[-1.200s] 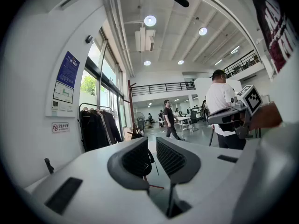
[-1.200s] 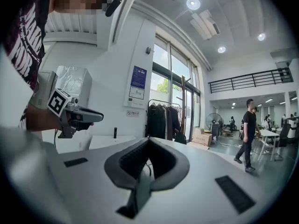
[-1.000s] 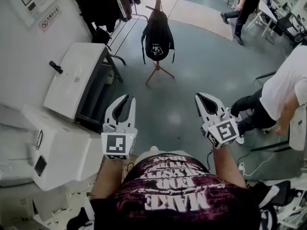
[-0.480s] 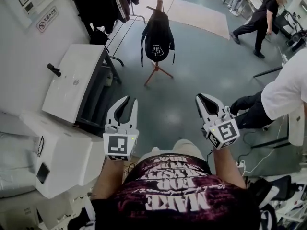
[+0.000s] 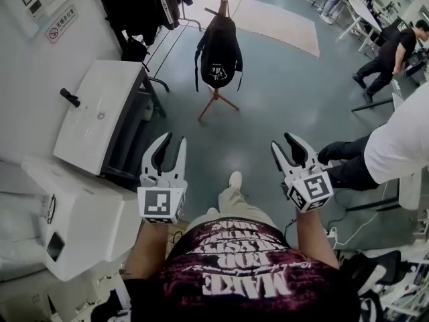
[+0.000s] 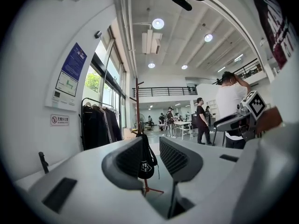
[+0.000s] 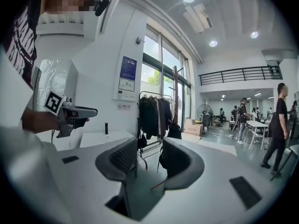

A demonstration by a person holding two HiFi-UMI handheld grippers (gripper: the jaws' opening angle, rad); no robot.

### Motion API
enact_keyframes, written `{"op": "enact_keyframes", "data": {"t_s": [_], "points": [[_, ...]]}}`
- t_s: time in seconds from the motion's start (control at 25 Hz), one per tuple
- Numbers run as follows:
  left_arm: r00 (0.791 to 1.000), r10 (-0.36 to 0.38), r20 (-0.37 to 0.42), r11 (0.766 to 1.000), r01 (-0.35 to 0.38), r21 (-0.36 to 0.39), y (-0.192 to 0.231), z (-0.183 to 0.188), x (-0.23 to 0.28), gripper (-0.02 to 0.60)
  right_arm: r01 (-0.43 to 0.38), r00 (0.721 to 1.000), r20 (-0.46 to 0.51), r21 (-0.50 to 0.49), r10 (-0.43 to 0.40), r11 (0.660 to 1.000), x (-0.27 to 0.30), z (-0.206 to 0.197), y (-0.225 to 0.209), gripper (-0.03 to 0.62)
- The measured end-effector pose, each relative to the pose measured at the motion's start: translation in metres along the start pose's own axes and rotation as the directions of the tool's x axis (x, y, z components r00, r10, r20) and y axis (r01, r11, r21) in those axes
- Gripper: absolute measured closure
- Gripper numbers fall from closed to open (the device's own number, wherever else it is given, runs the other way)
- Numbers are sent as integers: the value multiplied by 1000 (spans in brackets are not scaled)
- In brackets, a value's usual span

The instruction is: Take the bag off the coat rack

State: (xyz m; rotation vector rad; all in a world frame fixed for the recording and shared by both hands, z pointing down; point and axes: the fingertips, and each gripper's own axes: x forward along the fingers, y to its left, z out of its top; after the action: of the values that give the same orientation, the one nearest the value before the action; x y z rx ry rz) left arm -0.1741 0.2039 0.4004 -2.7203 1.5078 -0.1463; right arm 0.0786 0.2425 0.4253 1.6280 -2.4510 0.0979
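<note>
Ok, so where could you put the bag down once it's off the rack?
The grey floor in front of the coat rack is bare. The white lid on the left holds only a black knob. It is crowded on the right by a person's legs, and at the back left by hanging clothes.

- I stood on a smooth grey-green floor (image 5: 281, 113), with a beige mat (image 5: 281, 25) lying on it further off.
- On my left ran a white wall (image 5: 27, 79) bearing a small red-and-white sign (image 5: 56, 24) and, higher up, a blue poster (image 6: 71, 71).
- Against that wall stood a white cabinet (image 5: 100, 116) with a black handle on top, and nearer me a white boxy machine (image 5: 84, 213).
- Beyond them a clothes rail (image 7: 152, 115) held dark coats beside tall windows (image 7: 152, 76) that showed green outside.
- Round ceiling lights (image 6: 158, 23) glowed overhead.
- A balcony railing (image 7: 238, 73) crossed the far wall, above white tables (image 7: 258, 124) and a pedestal fan (image 7: 204, 111).
</note>
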Motion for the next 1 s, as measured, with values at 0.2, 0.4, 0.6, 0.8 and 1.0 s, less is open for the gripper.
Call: {"op": "enact_keyframes", "data": {"t_s": [0.2, 0.4, 0.6, 0.8, 1.0], "points": [[1000, 22, -20, 1000, -22, 4, 12, -4, 20, 479, -25, 1000, 1, 16, 25, 1000, 24, -4, -12, 421], [999, 27, -38, 1000, -26, 9, 20, 0, 49, 479, -52, 999, -9, 18, 52, 998, 50, -1, -29, 418], [998, 19, -65, 1000, -19, 0, 25, -8, 79, 479, -62, 998, -18, 23, 63, 998, 76, -1, -53, 419], [997, 23, -78, 1000, -23, 3, 27, -10, 107, 479, -84, 996, -26, 16, 84, 996, 98, 3, -71, 419], [995, 79, -66, 997, -78, 14, 40, -6, 131, 479, -113, 993, -22, 17, 113, 993, 118, 3, -91, 419]]}}
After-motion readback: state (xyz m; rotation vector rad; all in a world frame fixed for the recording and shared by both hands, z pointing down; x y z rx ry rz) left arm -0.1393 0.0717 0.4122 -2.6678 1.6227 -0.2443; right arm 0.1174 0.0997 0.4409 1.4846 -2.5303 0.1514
